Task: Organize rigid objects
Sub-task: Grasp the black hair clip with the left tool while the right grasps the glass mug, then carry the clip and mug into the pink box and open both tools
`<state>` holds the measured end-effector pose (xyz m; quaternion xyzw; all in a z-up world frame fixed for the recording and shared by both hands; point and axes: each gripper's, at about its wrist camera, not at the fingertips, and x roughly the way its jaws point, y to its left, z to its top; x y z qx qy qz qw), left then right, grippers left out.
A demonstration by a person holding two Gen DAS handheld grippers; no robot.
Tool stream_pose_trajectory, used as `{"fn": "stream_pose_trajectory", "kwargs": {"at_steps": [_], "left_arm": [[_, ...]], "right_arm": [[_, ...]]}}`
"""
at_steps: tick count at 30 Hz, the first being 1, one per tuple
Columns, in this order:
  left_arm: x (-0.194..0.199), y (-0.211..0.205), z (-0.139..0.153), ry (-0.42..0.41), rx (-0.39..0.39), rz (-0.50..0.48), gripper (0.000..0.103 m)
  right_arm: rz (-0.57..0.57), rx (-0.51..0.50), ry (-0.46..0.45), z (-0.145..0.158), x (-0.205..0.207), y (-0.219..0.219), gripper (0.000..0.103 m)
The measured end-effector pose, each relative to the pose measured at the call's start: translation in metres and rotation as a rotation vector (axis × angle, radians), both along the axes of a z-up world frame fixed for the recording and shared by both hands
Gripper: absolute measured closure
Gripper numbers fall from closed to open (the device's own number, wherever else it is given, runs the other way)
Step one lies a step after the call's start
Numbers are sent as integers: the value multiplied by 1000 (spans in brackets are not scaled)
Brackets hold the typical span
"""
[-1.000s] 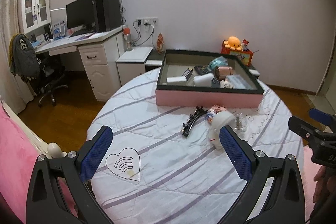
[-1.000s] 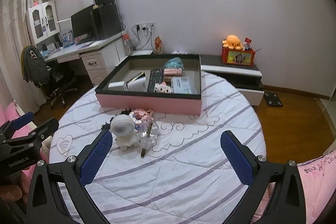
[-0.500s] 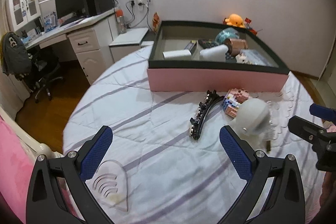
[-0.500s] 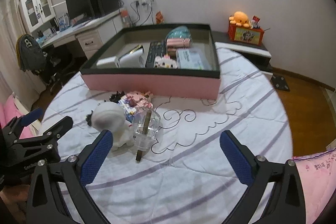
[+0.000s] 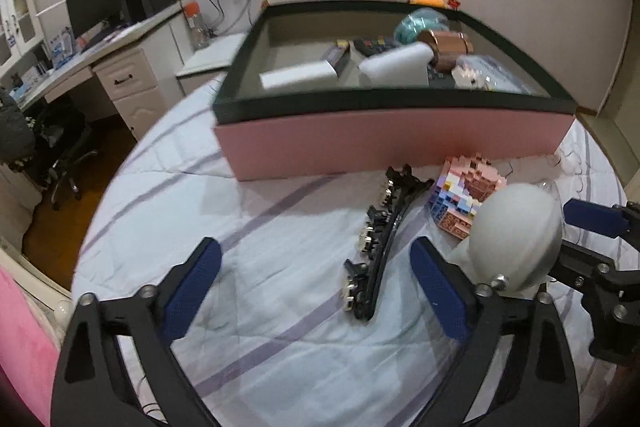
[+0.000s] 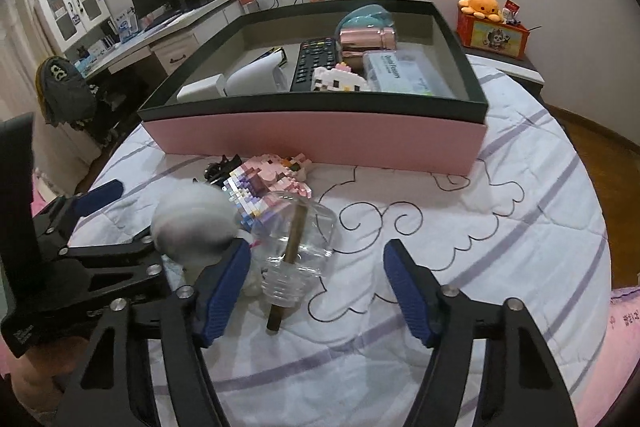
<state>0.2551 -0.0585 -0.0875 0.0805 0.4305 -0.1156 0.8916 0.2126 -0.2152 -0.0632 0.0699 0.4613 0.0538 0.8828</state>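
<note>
Landmark for all positions: pink box [image 6: 320,139] with dark rim, standing on the quilted bed cover [image 6: 500,247].

Loose items, all just in front of the box's near wall:
- Clear glass bottle [image 6: 298,247], lying on its side, neck toward the camera, a brown stick [image 6: 294,247] through it. Judged hard, smooth, slippery, breakable; likely to roll. Best hold judged across the flat body, not the ribbed neck or the protruding stick.
- White round-headed figure [image 5: 516,239], touching the bottle's left side. Judged light and rigid; domed head offers poor purchase, narrower base below looks safer.
- Pink block model [image 5: 464,195], between figure and box wall. Judged brittle at the joints; squeeze gently across the broad faces.
- Black toothed hair clip [image 5: 380,247], left of the figure, running away from the box. Judged thin, stiff, light; pinch across the spine near the middle.

Right gripper [image 6: 316,287]: jaws closing, about half apart, straddling the bottle's neck end; pads not yet pressing, nothing held. Left pad close beside the figure.

Left gripper [image 5: 316,287]: wide, jaws beginning to close, empty; hair clip lying between the fingers near the right pad [image 5: 436,287], contact not seen.

Box already holding a remote, a tube, cases and a block figure; free floor remains at its left end.
</note>
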Motion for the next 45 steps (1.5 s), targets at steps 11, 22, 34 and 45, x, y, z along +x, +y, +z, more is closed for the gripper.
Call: {"fn": "stream_pose_trajectory", "kwargs": {"at_steps": [11, 22, 34, 45], "left_arm": [[2, -7, -2, 39, -98, -60, 66], [4, -7, -3, 55, -182, -69, 85], [-26, 11, 16, 8, -182, -12, 85], [-43, 30, 61, -70, -195, 6, 85]], "right_arm": [[-5, 19, 14, -9, 9, -3, 42], [-8, 18, 6, -12, 11, -8, 52], [-6, 34, -28, 3, -7, -14, 52], [20, 37, -101, 38, -20, -6, 52]]}}
